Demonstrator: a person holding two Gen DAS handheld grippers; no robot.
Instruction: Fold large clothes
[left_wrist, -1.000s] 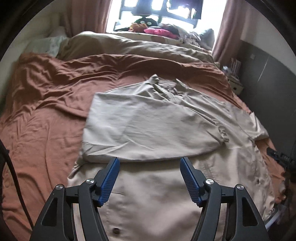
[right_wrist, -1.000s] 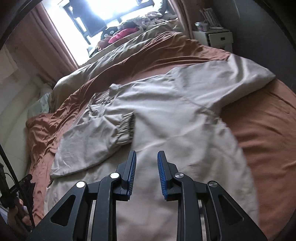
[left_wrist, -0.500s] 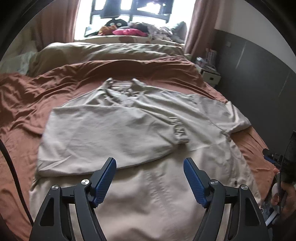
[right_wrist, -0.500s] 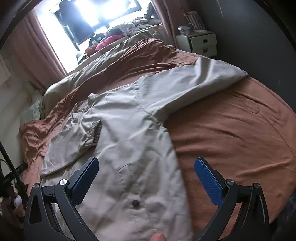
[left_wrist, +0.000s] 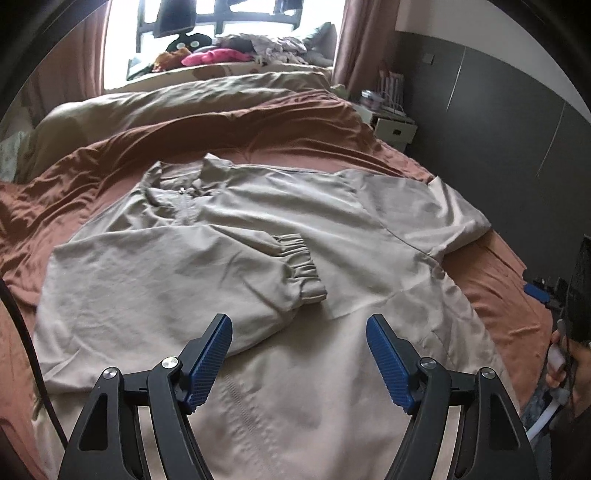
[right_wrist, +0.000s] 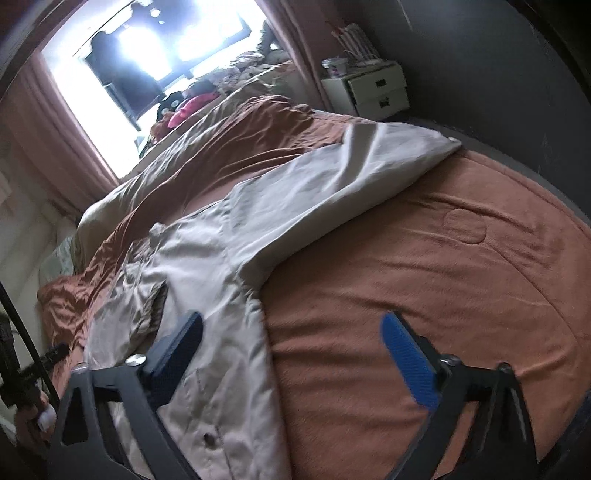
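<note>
A beige jacket (left_wrist: 258, 258) lies flat on the bed, collar toward the window. One sleeve is folded across its chest, elastic cuff (left_wrist: 303, 266) near the middle. The other sleeve (right_wrist: 332, 184) stretches out to the right over the sheet. My left gripper (left_wrist: 297, 325) hovers open above the jacket's lower half, just short of the folded sleeve, with nothing in its jaws. My right gripper (right_wrist: 291, 321) hangs above the jacket's right side edge and the bare sheet. Its jaws stand wide and are closing, gripping nothing. A hand (left_wrist: 561, 365) shows at the right.
The rust-brown sheet (right_wrist: 424, 277) covers the bed, with a beige duvet (left_wrist: 184, 99) bunched at the far end. A white nightstand (right_wrist: 373, 92) stands against the dark wall (left_wrist: 498, 110) on the right. Clothes and toys (left_wrist: 214, 55) are piled by the window.
Both grippers have shifted right along the jacket's lower part. The right gripper went from nearly shut to wide open, then narrowed slightly. The left gripper's jaws widened a little.
</note>
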